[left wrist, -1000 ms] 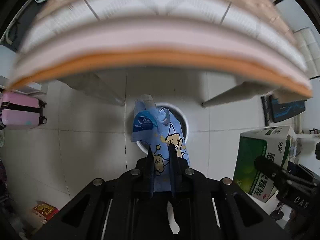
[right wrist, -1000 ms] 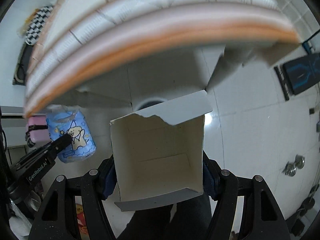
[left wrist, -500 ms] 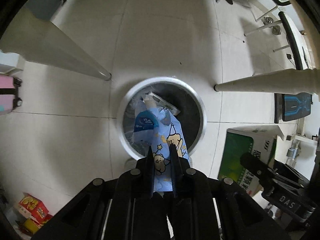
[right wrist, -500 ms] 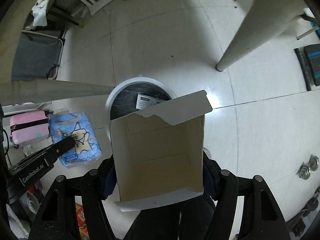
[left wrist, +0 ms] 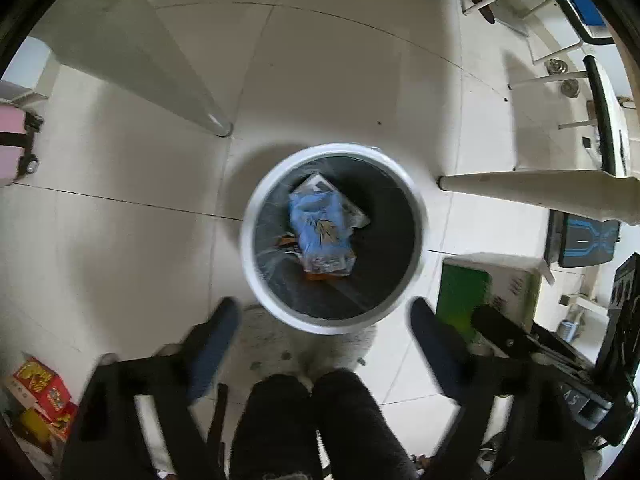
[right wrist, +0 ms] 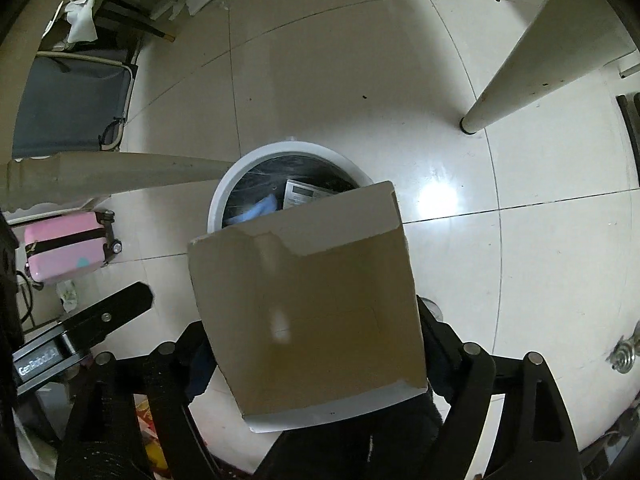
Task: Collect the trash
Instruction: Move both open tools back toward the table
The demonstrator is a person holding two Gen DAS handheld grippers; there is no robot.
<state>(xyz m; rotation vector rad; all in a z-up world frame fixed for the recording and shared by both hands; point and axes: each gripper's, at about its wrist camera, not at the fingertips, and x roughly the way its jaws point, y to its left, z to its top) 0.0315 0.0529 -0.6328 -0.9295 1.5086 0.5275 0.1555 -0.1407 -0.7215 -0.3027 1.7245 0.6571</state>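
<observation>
A round white trash bin (left wrist: 256, 216) with a dark liner stands on the tiled floor below me; it also shows in the right wrist view (right wrist: 224, 196). The blue cartoon-print packet (left wrist: 320, 232) lies inside it on other trash. My left gripper (left wrist: 324, 320) is open and empty above the bin's near rim. My right gripper (right wrist: 312, 344) is shut on an open cardboard box (right wrist: 308, 304), held above the bin's near side; the box shows green in the left wrist view (left wrist: 464, 296).
White table legs (left wrist: 200, 112) (left wrist: 520, 188) stand on either side of the bin. A pink suitcase (right wrist: 64, 246) sits at the left. Red snack boxes (left wrist: 40, 384) lie at lower left. Chairs and clutter line the far floor.
My left gripper opened and the blue packet dropped into the bin. Both grippers came down from table height to above the bin. The right gripper still holds the box.
</observation>
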